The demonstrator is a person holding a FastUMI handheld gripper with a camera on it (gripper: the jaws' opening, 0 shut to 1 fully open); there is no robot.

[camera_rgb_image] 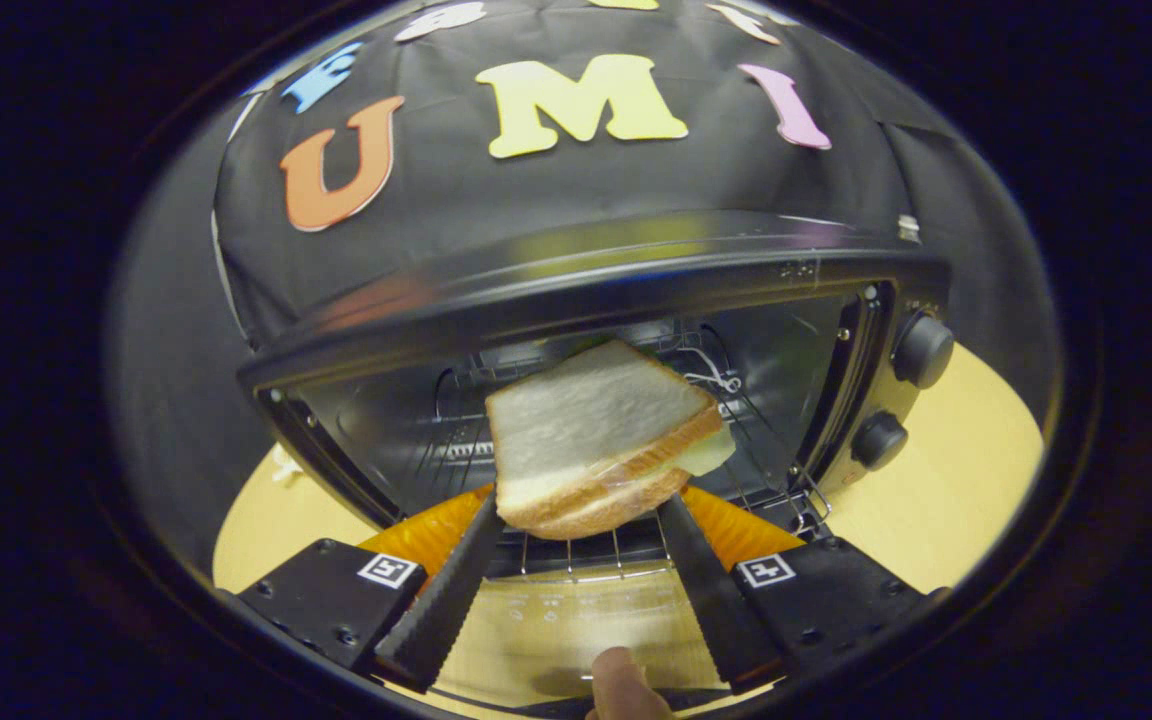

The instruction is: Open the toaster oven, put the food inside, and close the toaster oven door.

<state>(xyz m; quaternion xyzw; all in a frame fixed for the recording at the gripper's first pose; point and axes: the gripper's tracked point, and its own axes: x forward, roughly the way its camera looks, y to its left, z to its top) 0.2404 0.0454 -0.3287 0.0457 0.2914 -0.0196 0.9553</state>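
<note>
A sandwich [596,435] of two white bread slices with a pale filling hangs tilted at the mouth of the black toaster oven [576,290]. My gripper [586,505] is shut on the sandwich, one finger pressing each side of its near edge. The oven's glass door [576,620] lies folded down flat under the fingers. Behind the sandwich I see the oven's wire rack [586,555] and dark cavity.
Two round knobs [921,350] sit on the oven's right panel. A fingertip [626,685] of a person's hand rests at the door's near edge. The oven stands on a pale yellow table [936,480].
</note>
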